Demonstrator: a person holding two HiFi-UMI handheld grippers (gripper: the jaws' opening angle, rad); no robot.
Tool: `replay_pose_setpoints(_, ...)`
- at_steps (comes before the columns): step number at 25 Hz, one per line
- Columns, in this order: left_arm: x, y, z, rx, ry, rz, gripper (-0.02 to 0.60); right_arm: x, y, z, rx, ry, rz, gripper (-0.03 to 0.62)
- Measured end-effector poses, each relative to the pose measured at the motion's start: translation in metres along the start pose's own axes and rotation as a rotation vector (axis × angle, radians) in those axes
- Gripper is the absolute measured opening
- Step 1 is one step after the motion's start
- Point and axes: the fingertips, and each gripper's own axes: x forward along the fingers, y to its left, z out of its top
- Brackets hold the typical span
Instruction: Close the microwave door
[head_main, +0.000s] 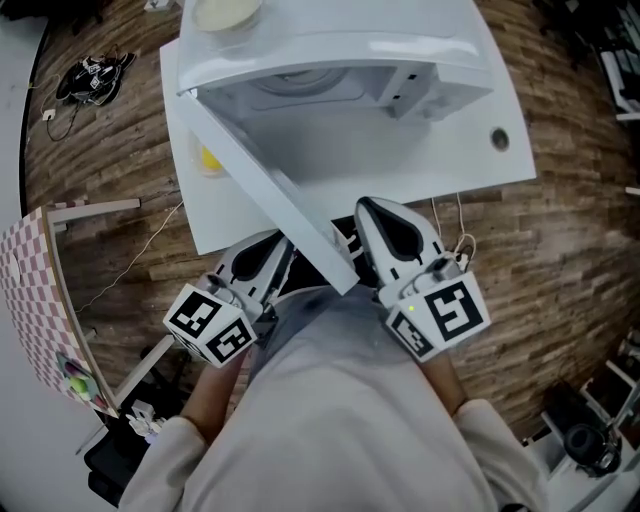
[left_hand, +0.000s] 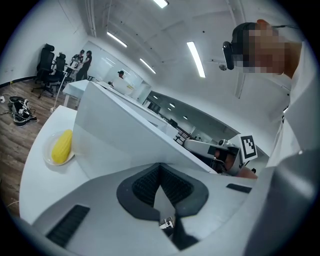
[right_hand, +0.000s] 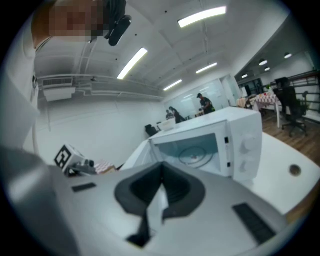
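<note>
**Head view:** the microwave (head_main: 440, 70) stands on the white worktop (head_main: 470, 150). Its door (head_main: 265, 185) is swung wide toward me, and the free edge ends between my 2 tools. My left tool (head_main: 268, 250) sits just outside the door's outer face, which I judge is the side to push from. My right tool (head_main: 383, 215) is on the cavity side and would need to get clear of the swing. A corn cob (head_main: 207, 160) on a plate peeks out from under the door.

**Left gripper view:** my left tool's jaws are pressed together on nothing and point at the door's outer face, close ahead. The corn lies to the left. I judge it is out of the door's closing path.

**Right gripper view:** my right tool's jaws also meet, empty. They look into the open cavity (right_hand: 192, 150) with its turntable, and the door hangs at the left.
</note>
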Motion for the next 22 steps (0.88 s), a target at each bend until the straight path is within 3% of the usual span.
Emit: replay_pose_setpoints(22, 0.041, -0.014, 0.008, -0.009, -0.012, 0.023, 0.017, -0.012, -0.044, 0.013, 0.000, -0.009, 0.010, 0.021)
